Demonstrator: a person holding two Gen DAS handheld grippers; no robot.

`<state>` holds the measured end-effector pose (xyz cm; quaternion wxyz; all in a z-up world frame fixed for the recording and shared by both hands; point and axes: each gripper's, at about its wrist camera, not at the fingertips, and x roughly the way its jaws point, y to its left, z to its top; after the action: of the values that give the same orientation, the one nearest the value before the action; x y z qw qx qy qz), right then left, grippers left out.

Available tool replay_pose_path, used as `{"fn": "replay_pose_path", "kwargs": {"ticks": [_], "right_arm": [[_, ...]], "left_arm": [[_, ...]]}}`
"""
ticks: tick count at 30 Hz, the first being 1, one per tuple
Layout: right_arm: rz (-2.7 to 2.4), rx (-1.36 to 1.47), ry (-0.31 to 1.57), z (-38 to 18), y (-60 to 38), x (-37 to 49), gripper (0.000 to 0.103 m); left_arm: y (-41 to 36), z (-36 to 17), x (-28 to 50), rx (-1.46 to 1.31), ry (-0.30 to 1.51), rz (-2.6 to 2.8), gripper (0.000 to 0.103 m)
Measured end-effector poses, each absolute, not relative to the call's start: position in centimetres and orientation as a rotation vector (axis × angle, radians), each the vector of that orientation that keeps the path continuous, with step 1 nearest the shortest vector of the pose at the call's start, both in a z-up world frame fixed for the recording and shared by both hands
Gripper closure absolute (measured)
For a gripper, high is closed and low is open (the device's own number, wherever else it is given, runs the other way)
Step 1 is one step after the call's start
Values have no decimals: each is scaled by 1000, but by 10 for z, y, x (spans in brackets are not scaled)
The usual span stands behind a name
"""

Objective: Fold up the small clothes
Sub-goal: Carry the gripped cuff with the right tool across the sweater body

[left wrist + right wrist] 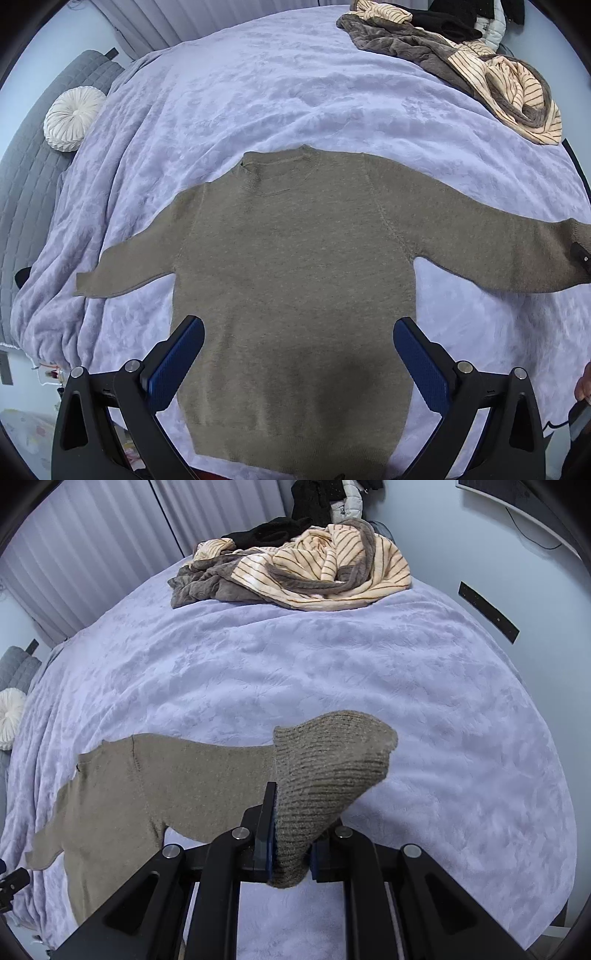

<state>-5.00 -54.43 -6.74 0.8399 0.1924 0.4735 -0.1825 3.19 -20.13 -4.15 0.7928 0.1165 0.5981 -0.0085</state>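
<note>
Brown knit sweater point(295, 266) lies face up and flat on the lavender plush blanket point(258, 92), filling the centre and lower half of the left wrist frame; neckline toward the top of the frame, hem toward the bottom. 1 sleeve point(122, 267) runs out to the left edge of the blanket, cuff lying flat. The other sleeve point(498, 251) stretches to the right edge of the frame, where a dark piece of the right gripper sits on its cuff. Left gripper point(298, 354) hangs above the lower body of the sweater, its 2 blue pads point(177, 362) spread wide with nothing between them; its shadow falls on the knit just below centre. In the right wrist frame, the right gripper point(291, 853) is clamped on the ribbed cuff point(325, 775) of that sleeve: jaws drawn nearly together, the cuff bunched and standing up out of them at frame centre, above the blanket. The rest of the sleeve trails left to the sweater body at lower left of that frame. Heap of clothes point(295, 572), cream with brown stripes mixed with grey-brown plush, sits at the far end of the blanket, top centre, well apart from the sweater. A black garment point(273, 531) lies behind the heap. Round white pleated cushion point(72, 118) at upper left of the left wrist frame, resting against grey quilted padding point(33, 166). Vertical blinds point(92, 554) fill the upper left of the right wrist frame.
</note>
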Motion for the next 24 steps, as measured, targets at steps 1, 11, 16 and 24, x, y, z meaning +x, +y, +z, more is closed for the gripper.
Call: {"fn": "replay_pose_path", "kwargs": {"ticks": [1, 11, 16, 24], "right_arm": [[-384, 394, 1002, -64, -536, -48, 89], [-384, 314, 1001, -40, -479, -33, 89], [-371, 274, 995, -25, -453, -24, 89], [-368, 257, 977, -3, -415, -18, 89]], "left_arm": [[-194, -40, 30, 236, 1286, -18, 0], [-122, -26, 20, 103, 1267, -3, 0], [-91, -17, 16, 50, 1241, -5, 0], [-36, -9, 15, -44, 1211, 24, 0]]}}
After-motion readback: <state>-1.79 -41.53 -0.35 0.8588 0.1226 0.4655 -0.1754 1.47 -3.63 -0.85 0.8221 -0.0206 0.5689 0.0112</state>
